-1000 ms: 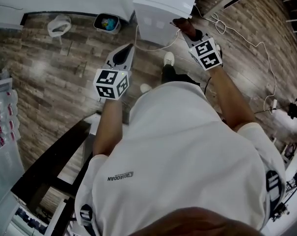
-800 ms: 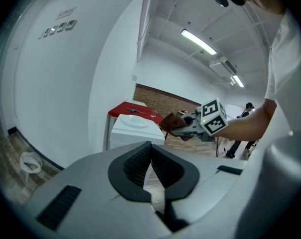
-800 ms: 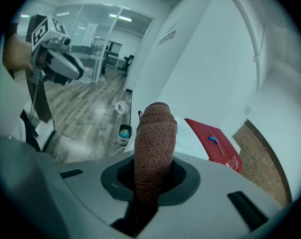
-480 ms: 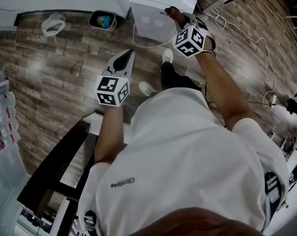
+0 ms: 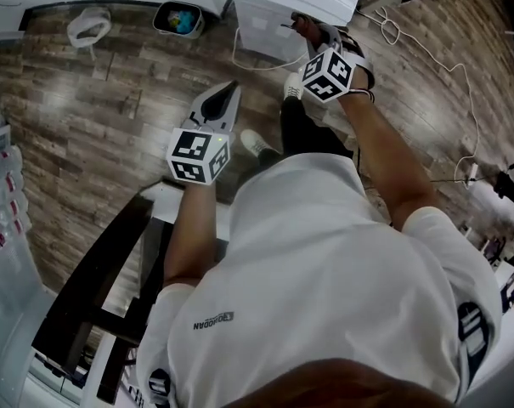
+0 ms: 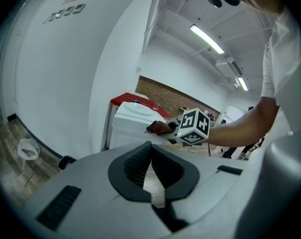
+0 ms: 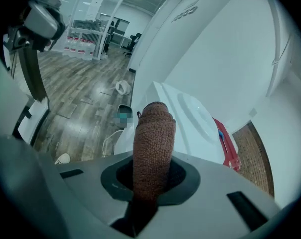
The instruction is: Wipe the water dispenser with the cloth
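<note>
R gripper (image 5: 306, 31) has its jaws clamped on the cloth (image 7: 152, 143). It's a brown knit wad pinched low down, w/ most of it sticking out past the jaw tips like a stub. Prob. held that way so the soft end meets the surface first, not the hard plastic. The arm is stretched fwd to bring that end to the dispenser (image 5: 265, 15), a white box standing on the floor (image 5: 87, 126) by the wall. In the head view the jaws sit at the front edge of its top, toward the right corner. In the right gripper view the cloth tip overlaps the near edge of the top, beside the round recess. Can't tell if it's touching or just above. L gripper (image 5: 225, 99) isn't needed for wiping, so it hangs low over the floor, front-left of the dispenser & well apart from it. Its jaws are closed tip to tip w/ nothing btwn them, only floor showing thru the gap behind the pads. So relative to the jaws: cloth is inside the R pair, dispenser straight ahead of them, & the L pair points that way from a distance.
</note>
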